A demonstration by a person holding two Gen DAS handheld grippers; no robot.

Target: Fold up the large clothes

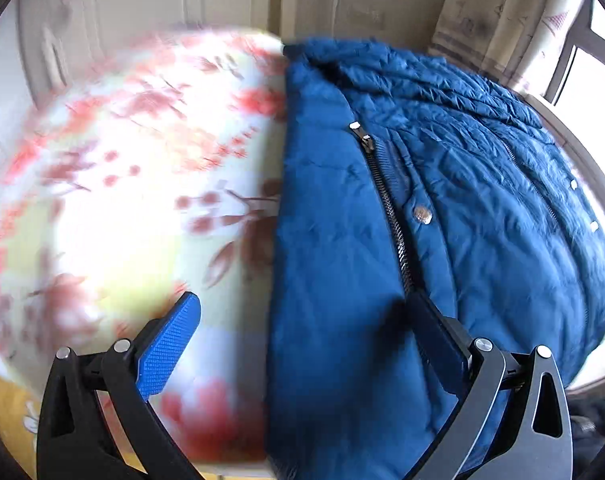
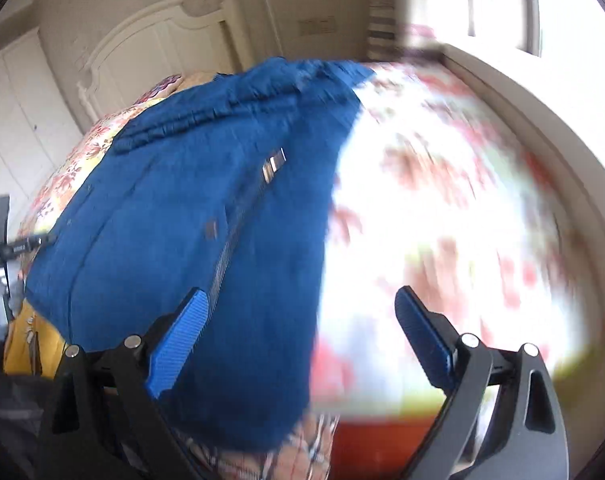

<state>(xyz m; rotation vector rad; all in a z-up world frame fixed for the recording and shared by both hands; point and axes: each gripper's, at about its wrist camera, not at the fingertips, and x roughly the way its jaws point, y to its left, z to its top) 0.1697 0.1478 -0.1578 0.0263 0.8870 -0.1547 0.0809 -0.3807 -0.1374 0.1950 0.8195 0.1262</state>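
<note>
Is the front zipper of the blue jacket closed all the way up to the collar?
No: in the left wrist view the zipper pull sits below the collar, and the blue jacket lies open above it.

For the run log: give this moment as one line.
item: blue jacket flat on floral bedspread | left gripper: open | right gripper: open | held: nothing
</note>
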